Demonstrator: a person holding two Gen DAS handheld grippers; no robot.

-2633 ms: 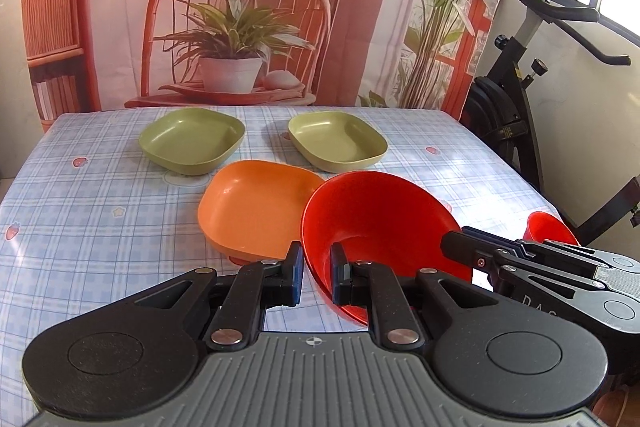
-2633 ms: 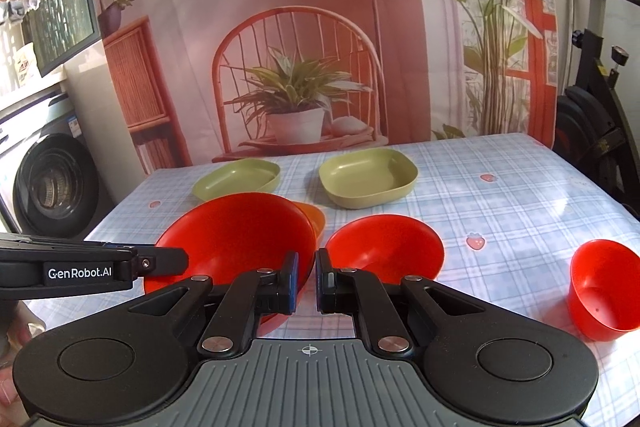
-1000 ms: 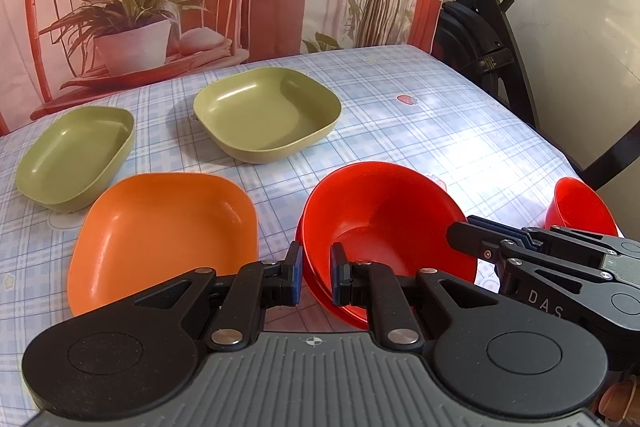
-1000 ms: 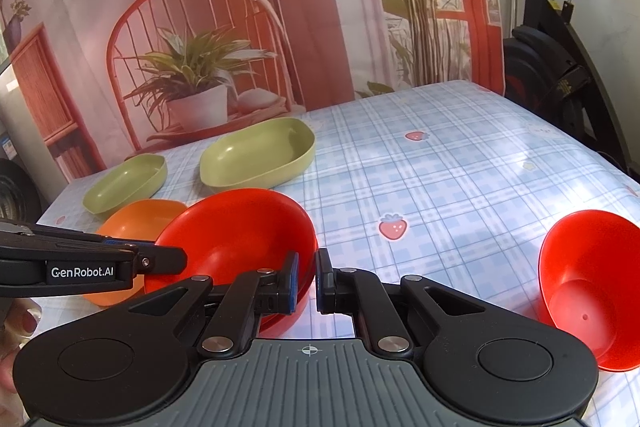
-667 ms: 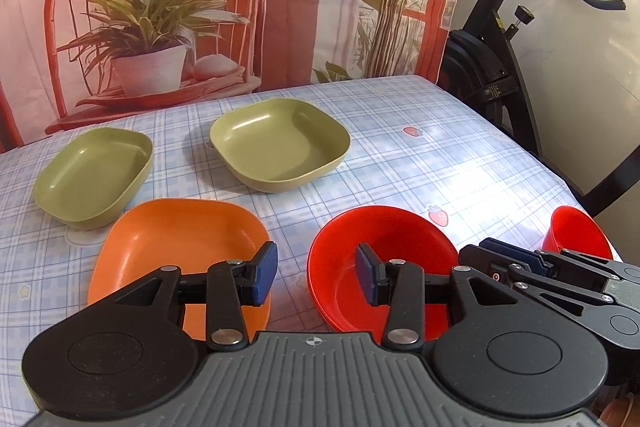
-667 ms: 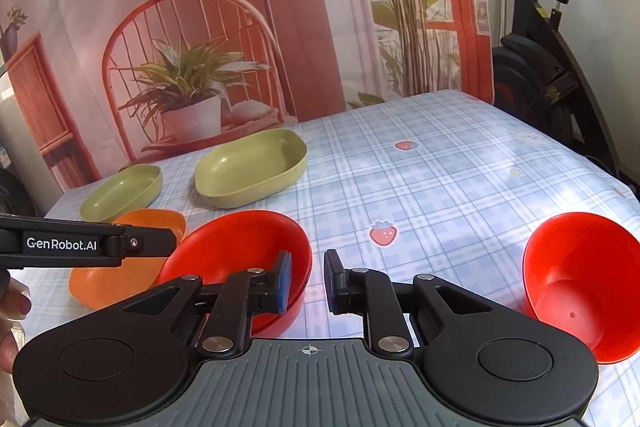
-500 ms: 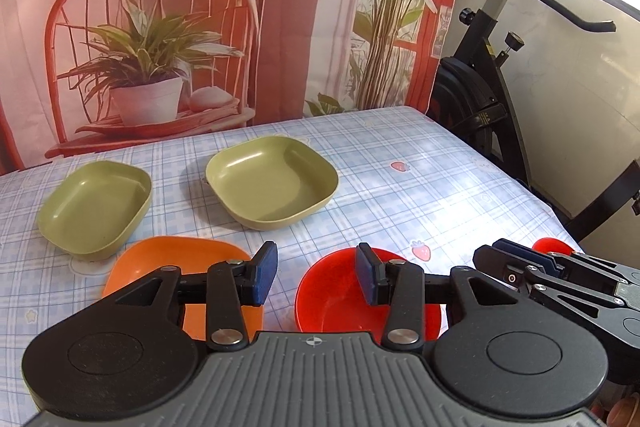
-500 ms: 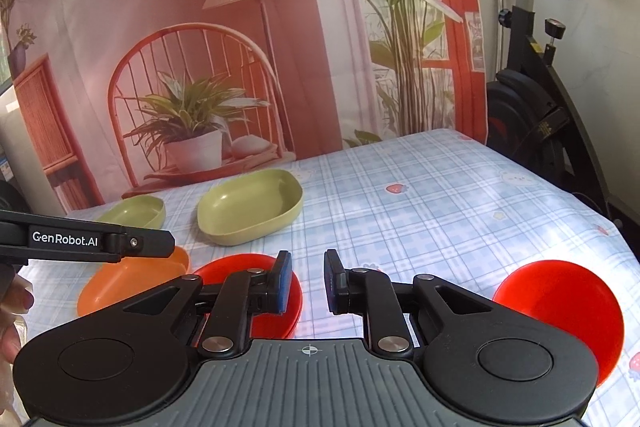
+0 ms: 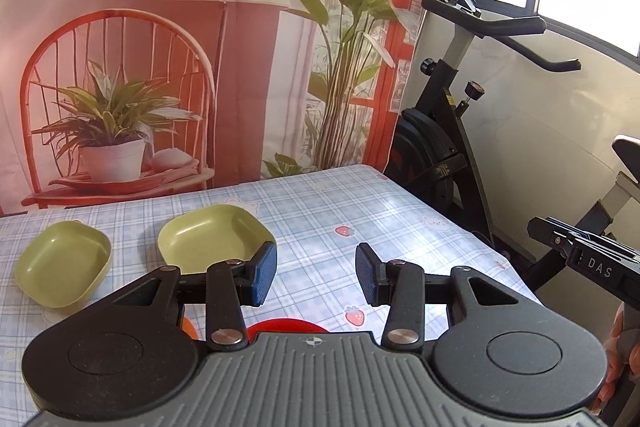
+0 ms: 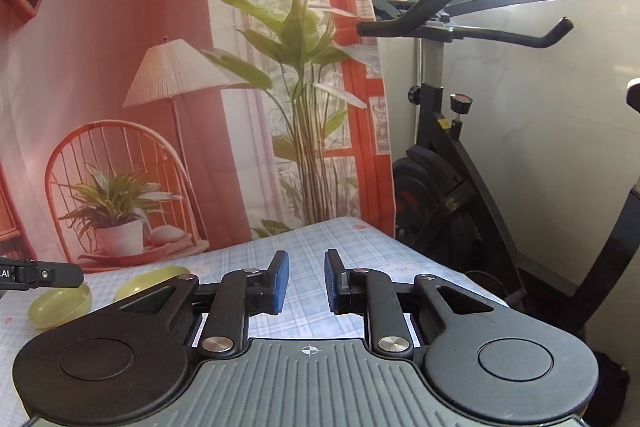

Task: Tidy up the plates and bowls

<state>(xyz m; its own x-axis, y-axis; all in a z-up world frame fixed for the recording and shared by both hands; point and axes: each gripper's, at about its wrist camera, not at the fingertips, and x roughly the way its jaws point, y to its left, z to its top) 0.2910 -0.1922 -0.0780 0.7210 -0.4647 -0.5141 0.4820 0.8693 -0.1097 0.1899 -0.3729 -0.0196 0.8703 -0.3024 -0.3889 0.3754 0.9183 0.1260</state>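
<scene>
Nearest to us, our left gripper (image 9: 316,275) stands released, its blue pads apart with only tablecloth showing between them. Our right gripper (image 10: 306,287) is parted by a narrower gap and also holds nothing. Just under the left gripper's body a sliver of the red bowl (image 9: 286,326) peeks out on the table (image 9: 400,223), with a scrap of the orange plate (image 9: 187,327) beside it; most of both is hidden from us. Farther on sit the two green dishes, one square green plate (image 9: 214,233) near the middle and a second green plate (image 9: 62,263) to its left, apart from each other.

The risk we see: the nearest dishes lie below our view, so reaching back down could clip a rim and skid a dish across the slick cloth. The exercise bike (image 9: 444,131) stands close past the table's far right edge, so a dish shoved that way could go over.
</scene>
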